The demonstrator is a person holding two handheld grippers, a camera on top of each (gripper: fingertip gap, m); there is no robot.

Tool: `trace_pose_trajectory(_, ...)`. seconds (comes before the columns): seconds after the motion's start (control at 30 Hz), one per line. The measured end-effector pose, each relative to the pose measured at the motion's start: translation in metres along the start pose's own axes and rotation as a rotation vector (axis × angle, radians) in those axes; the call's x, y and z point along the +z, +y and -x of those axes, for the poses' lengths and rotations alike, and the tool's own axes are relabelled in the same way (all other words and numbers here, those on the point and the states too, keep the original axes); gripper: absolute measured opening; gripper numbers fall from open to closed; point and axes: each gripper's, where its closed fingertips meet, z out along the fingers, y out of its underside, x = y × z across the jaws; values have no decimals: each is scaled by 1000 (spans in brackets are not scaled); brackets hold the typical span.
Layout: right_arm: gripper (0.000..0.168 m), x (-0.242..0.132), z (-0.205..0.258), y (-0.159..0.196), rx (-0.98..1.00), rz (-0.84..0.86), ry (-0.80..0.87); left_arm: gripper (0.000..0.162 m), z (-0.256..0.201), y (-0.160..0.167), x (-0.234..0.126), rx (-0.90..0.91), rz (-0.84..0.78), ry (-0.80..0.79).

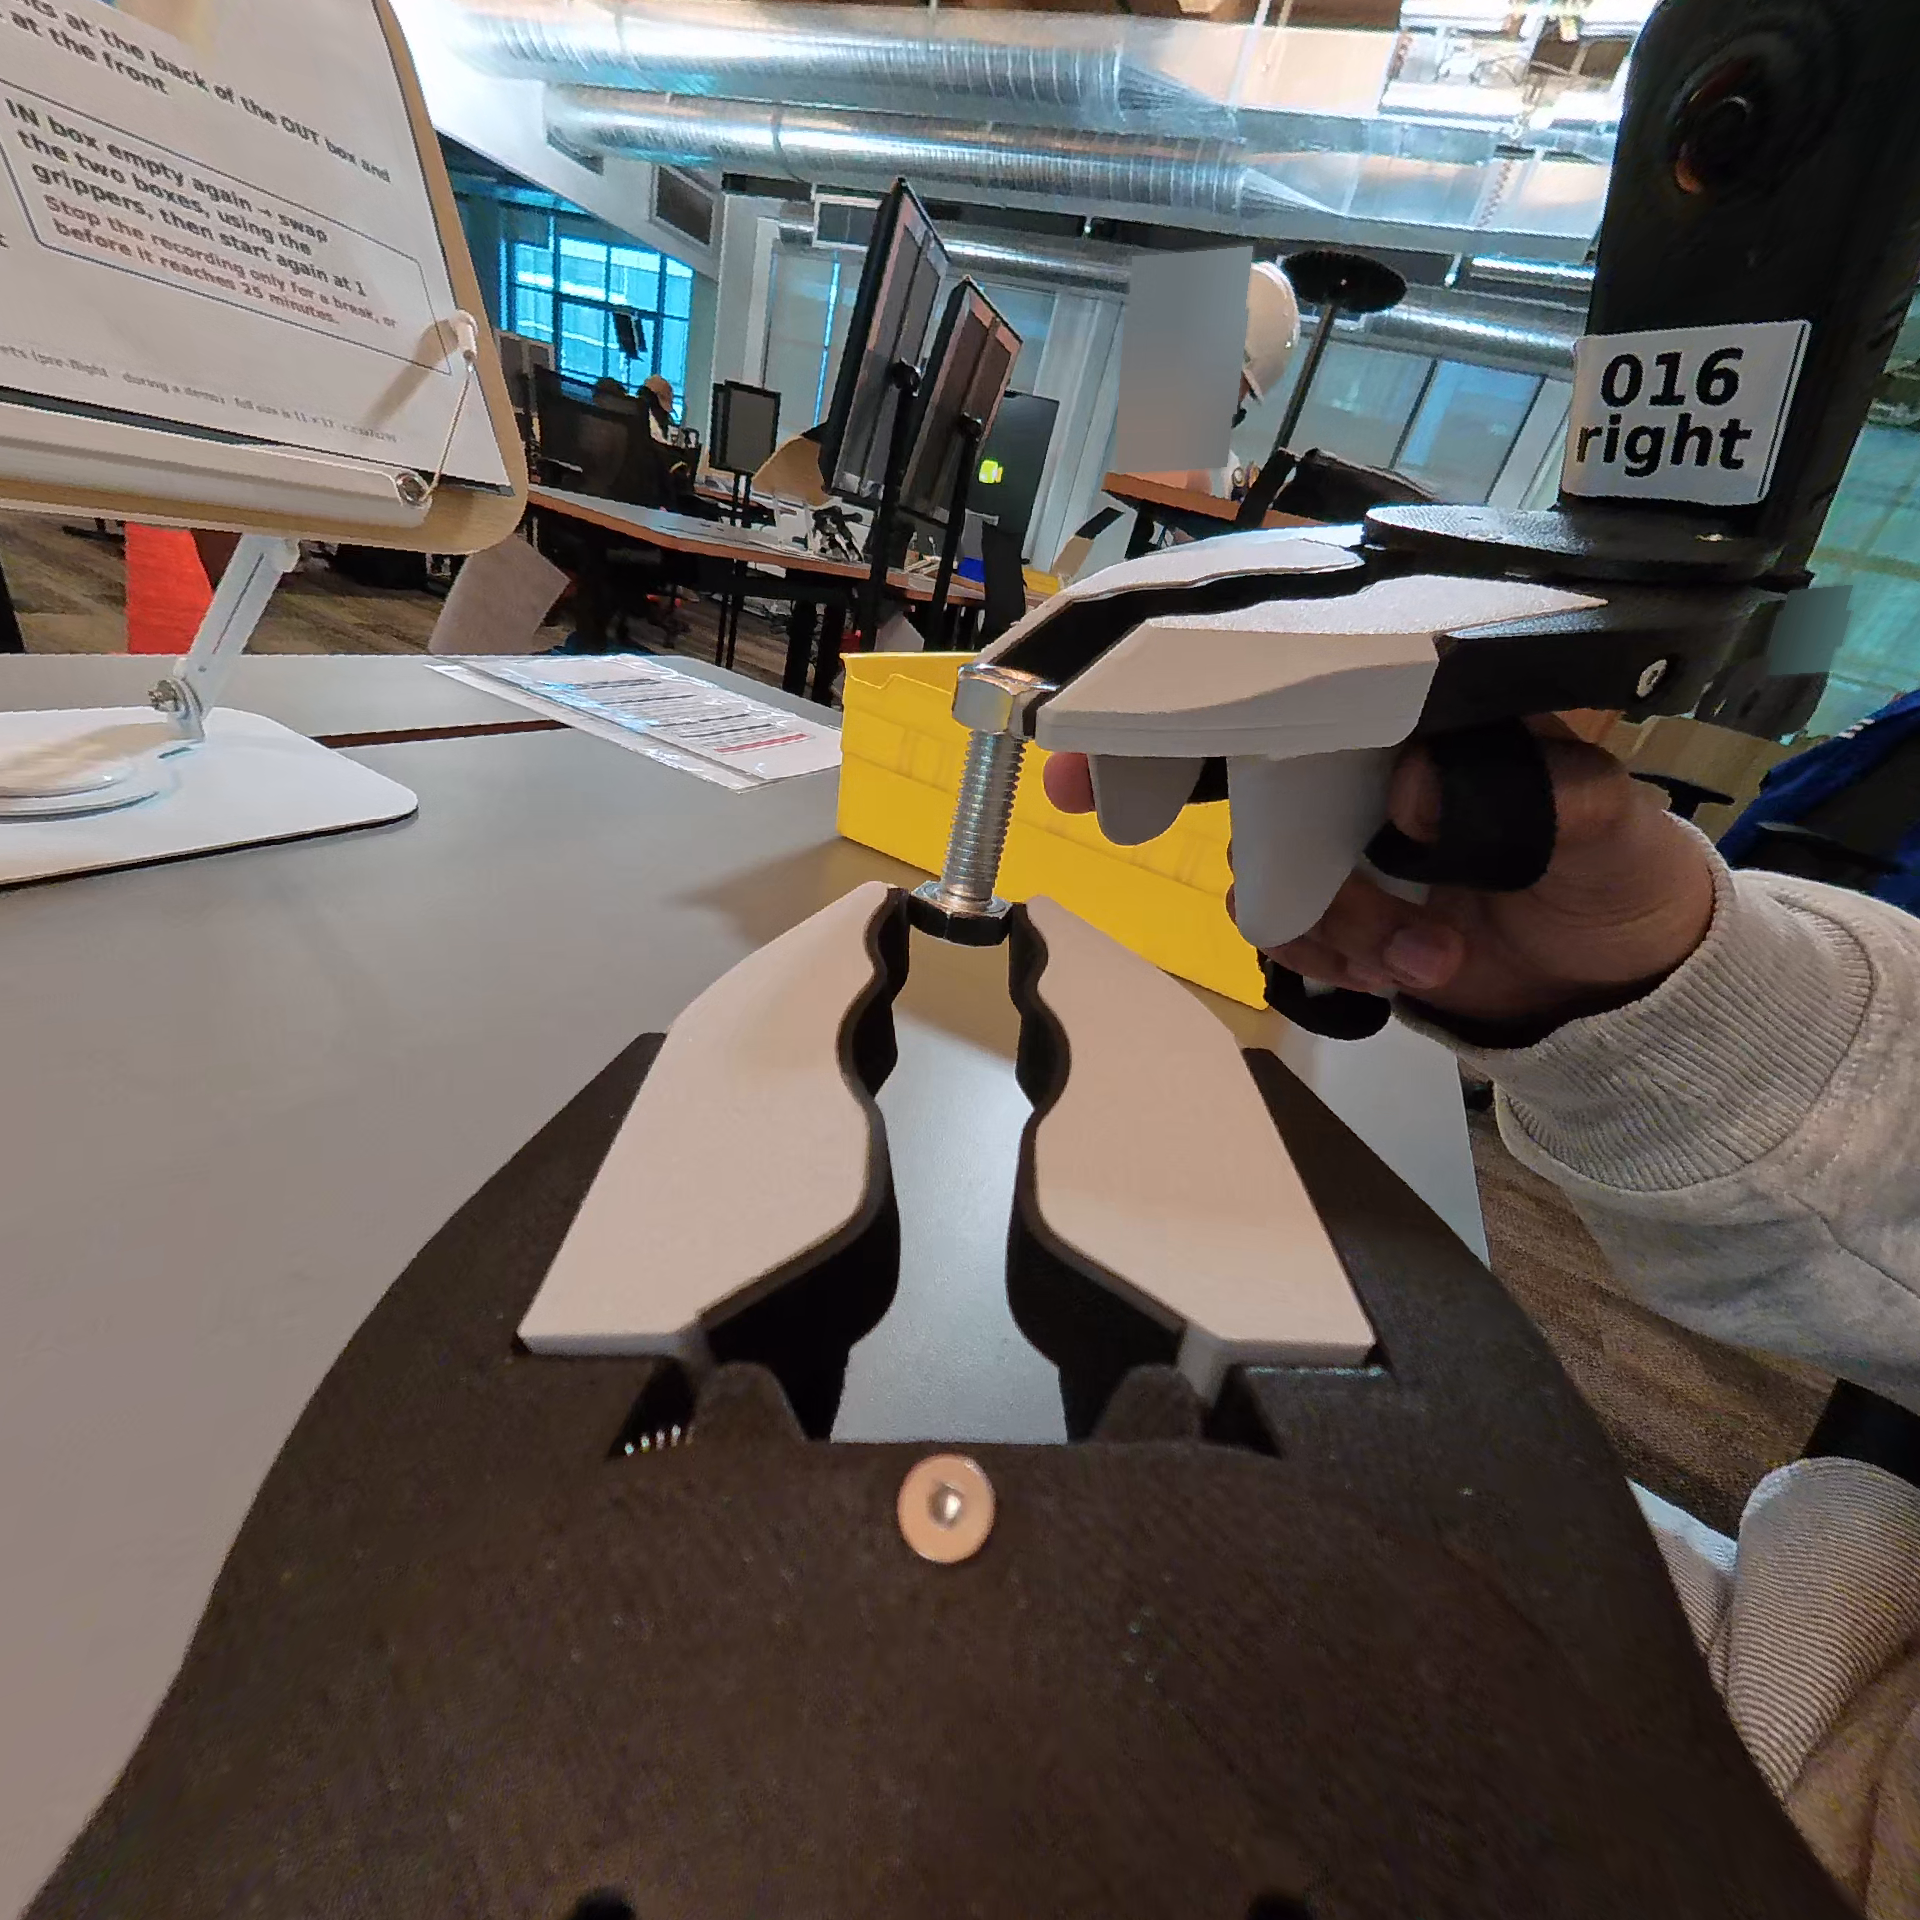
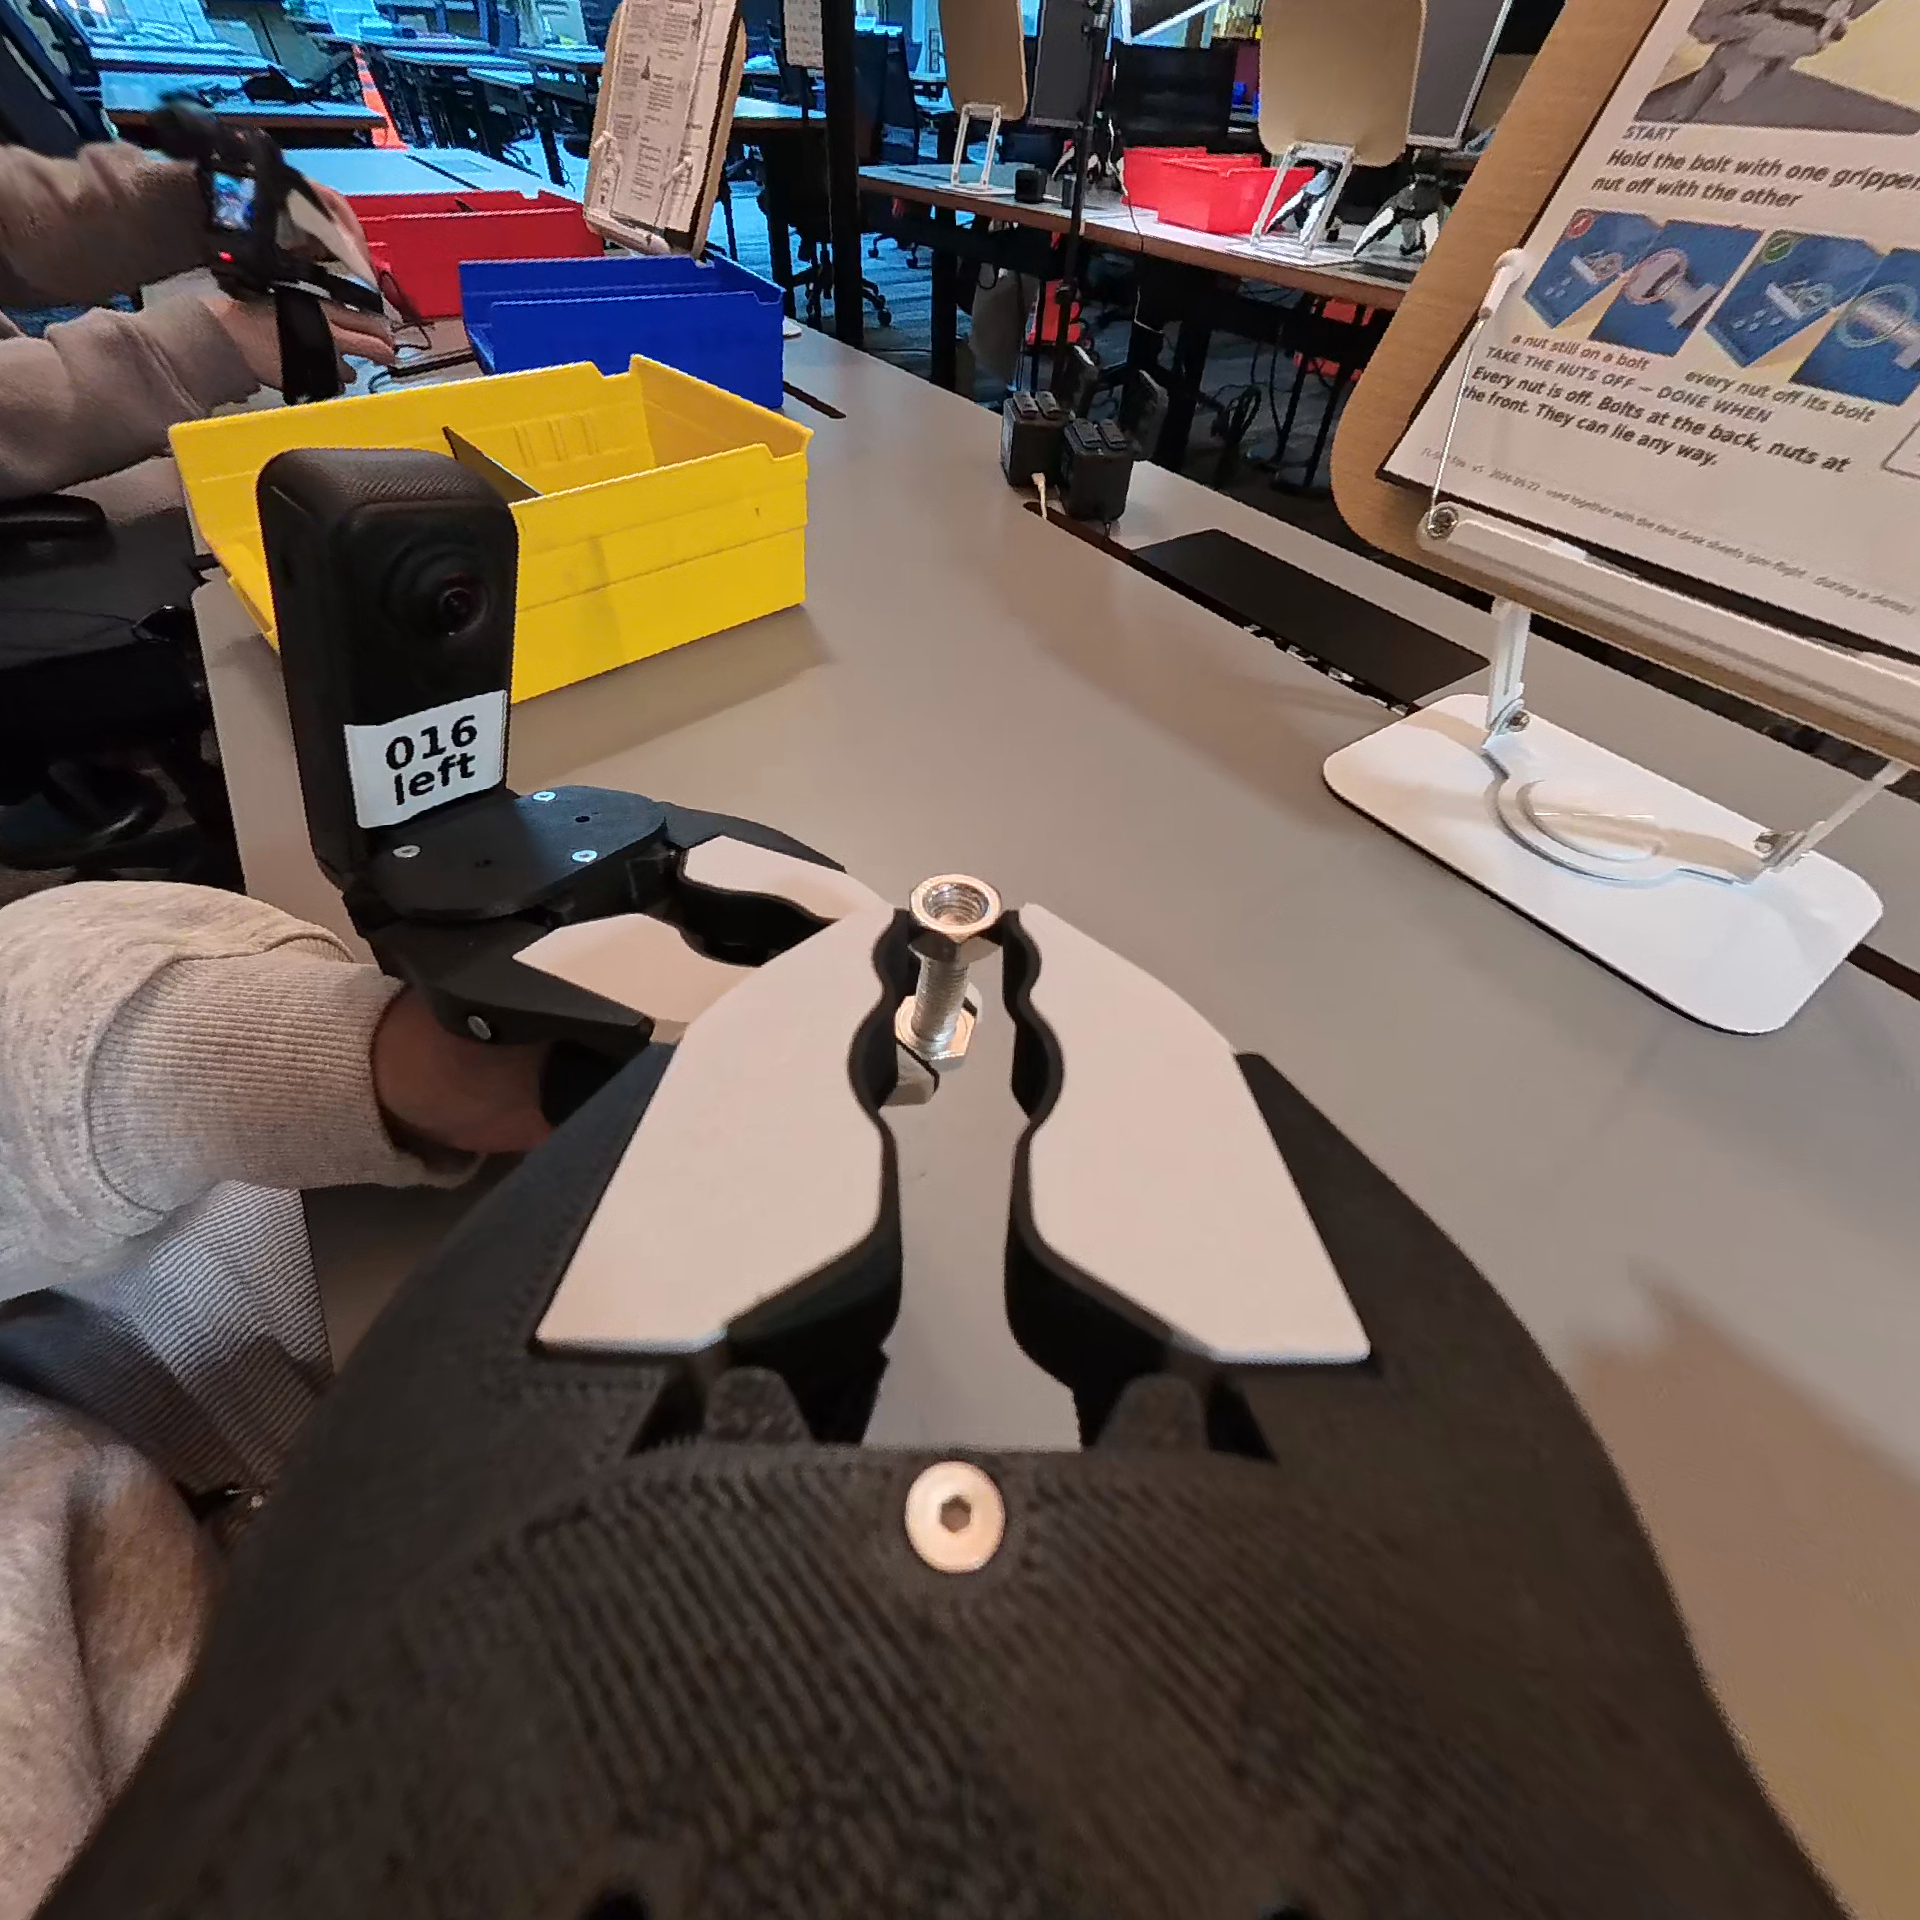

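Observation:
A silver bolt (image 1: pixel 977 810) stands upright above the grey table (image 1: pixel 416 1039). My right gripper (image 1: pixel 1003 691) is shut on its hex head (image 1: pixel 992 698) from the right. My left gripper (image 1: pixel 956 916) is shut on the dark nut (image 1: pixel 956 923) at the bolt's lower end. In the right wrist view my right gripper (image 2: pixel 954 925) pinches the bolt head (image 2: pixel 954 906), and the shaft runs down to the nut (image 2: pixel 935 1031). The left gripper's fingers (image 2: pixel 758 878) reach in from the left, with their tips hidden under my right fingers.
A yellow bin (image 2: pixel 623 540) stands on the table behind the grippers and shows in the left wrist view (image 1: pixel 1039 831). Blue (image 2: pixel 623 312) and red (image 2: pixel 457 249) bins lie beyond it. An instruction stand (image 2: pixel 1610 883) is at the right. Another person's hand (image 2: pixel 260 322) works at the far left. The tips of both grippers are at nearly the same place.

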Motion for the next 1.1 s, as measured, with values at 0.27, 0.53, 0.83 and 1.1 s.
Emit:
trace_pose_trajectory(0.27, 18, 1, -1, 1, -22, 5, 16, 19, 1, 1, 0, 1, 13, -7)
trace_pose_trajectory(0.53, 18, 2, -2, 3, -9, -2, 12, 19, 2, 2, 1, 16, 25, -18)
trace_pose_trajectory(0.83, 29, 3, 0, 2, 26, -31, -27, 19, 3, 4, 1, 35, 32, -29)
trace_pose_trajectory(1.1, 46, -14, -4, 2, 145, -263, -27, 19, 2, 3, 0, 41, 26, -29)
